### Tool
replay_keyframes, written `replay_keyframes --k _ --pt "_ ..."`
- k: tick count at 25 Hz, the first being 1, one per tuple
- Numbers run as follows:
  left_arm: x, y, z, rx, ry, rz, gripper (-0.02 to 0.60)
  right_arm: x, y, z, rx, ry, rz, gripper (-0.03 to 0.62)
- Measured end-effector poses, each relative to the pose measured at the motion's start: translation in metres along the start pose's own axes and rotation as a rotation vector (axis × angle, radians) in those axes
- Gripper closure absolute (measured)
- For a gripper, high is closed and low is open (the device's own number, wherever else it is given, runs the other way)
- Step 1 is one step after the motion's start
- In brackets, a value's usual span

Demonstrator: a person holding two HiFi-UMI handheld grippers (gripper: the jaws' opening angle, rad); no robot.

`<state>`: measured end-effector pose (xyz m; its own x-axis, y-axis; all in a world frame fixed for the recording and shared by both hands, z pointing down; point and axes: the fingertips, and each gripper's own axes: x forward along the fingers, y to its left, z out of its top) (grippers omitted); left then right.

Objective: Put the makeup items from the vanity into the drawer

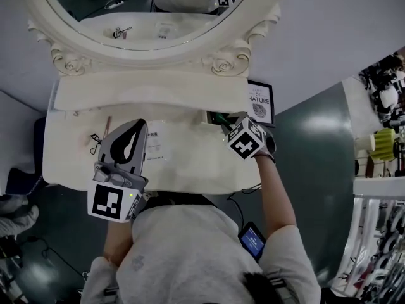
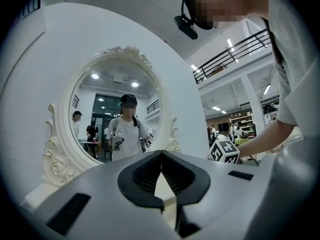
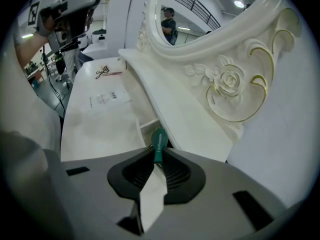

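My right gripper (image 3: 158, 153) is shut on a slim green makeup tube (image 3: 158, 143). The tube's tip points into the small open drawer (image 3: 143, 127) under the vanity's raised shelf. From the head view that gripper (image 1: 226, 127) hovers at the drawer (image 1: 209, 116) with the green tube (image 1: 221, 120) sticking out. My left gripper (image 1: 137, 125) is raised over the vanity top, jaws together with nothing in them, and faces the mirror (image 2: 117, 114). An eyelash curler (image 1: 95, 143), a brown pencil (image 1: 106, 126) and a white packet (image 1: 156, 143) lie on the vanity top (image 1: 190, 163).
The oval mirror with its carved frame (image 1: 223, 62) rises behind the shelf. To the right of the vanity a framed sign (image 1: 260, 102) leans on the wall. A phone (image 1: 252, 239) and cables hang below the front edge. Shelving stands at the far right (image 1: 380, 144).
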<state>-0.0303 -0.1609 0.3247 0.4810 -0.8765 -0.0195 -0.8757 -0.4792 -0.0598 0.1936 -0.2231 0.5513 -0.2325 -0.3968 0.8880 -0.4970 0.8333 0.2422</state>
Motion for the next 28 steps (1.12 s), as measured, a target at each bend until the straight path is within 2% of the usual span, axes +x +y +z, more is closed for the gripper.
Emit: replay_keyframes --k 6,14,23,28 --pt "-0.007 -0.003 -0.002 0.0 0.011 0.036 0.566 0.01 -0.003 -0.004 -0.101 0.085 0.059 0.542" --pt "-0.016 -0.008 -0.002 0.004 0.019 0.081 0.566 0.012 -0.006 -0.001 -0.133 0.095 0.079 0.531" --pt "-0.019 -0.019 0.0 0.011 0.017 0.106 0.566 0.009 -0.013 0.001 -0.037 0.011 0.121 0.468" --pt "-0.02 -0.026 0.0 0.015 0.021 0.119 0.566 0.011 -0.012 -0.002 -0.002 -0.026 0.138 0.464"
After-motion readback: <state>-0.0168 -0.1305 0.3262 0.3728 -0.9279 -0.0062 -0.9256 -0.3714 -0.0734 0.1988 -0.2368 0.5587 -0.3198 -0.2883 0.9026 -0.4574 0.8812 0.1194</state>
